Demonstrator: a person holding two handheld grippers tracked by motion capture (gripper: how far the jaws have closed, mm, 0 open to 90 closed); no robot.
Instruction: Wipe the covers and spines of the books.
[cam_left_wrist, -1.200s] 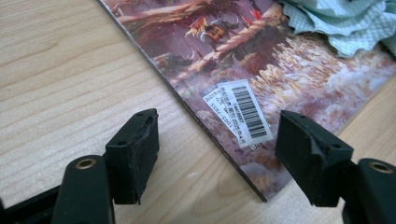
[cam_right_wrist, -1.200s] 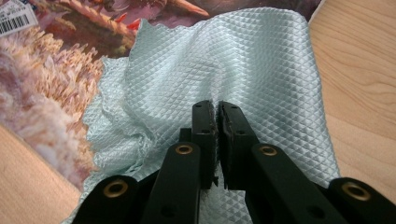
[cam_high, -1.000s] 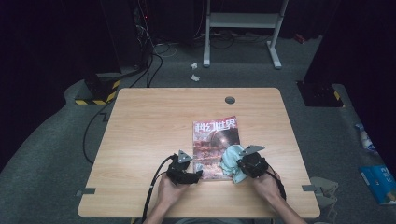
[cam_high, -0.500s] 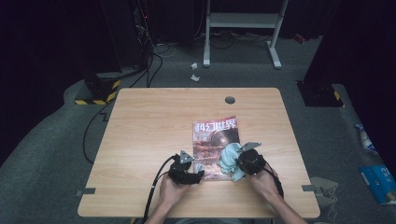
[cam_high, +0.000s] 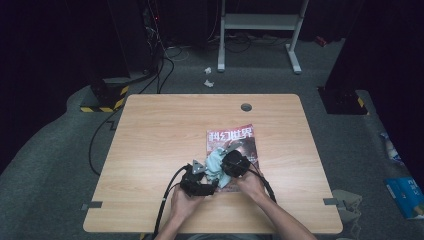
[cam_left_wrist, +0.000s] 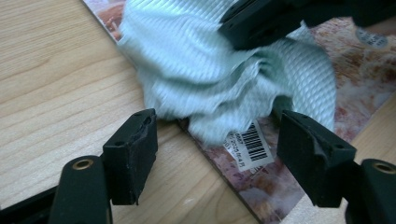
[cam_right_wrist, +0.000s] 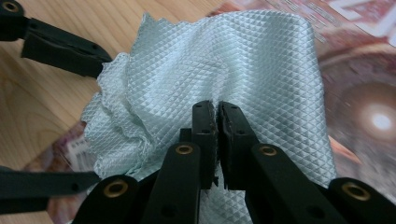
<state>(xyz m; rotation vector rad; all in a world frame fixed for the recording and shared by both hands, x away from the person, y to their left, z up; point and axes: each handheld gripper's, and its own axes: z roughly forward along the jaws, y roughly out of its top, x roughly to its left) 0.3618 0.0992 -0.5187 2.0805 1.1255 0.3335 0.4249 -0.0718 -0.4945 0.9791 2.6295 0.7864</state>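
Wooden bench (cam_high: 150, 150), magazine (cam_high: 245, 145) around 5 o'clock with a cloth (cam_high: 215, 165) bunched on it. Right gripper (cam_right_wrist: 217, 116) fingers pinching the cloth, left gripper (cam_left_wrist: 217, 144) fingers spread beside it.

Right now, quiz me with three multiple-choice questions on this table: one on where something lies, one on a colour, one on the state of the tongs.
1. The cloth lies on: A the magazine; B the floor; C a shelf.
2. The cloth is: A red; B pale blue-green; C black.
3. The right tongs are: A wide open; B shut on the cloth; C lying on the floor.

Answers: 1 A, the cover shows beneath it. 2 B, clear in both gripper views. 3 B, the jaws pinch the fabric, while the left tongs stand open.
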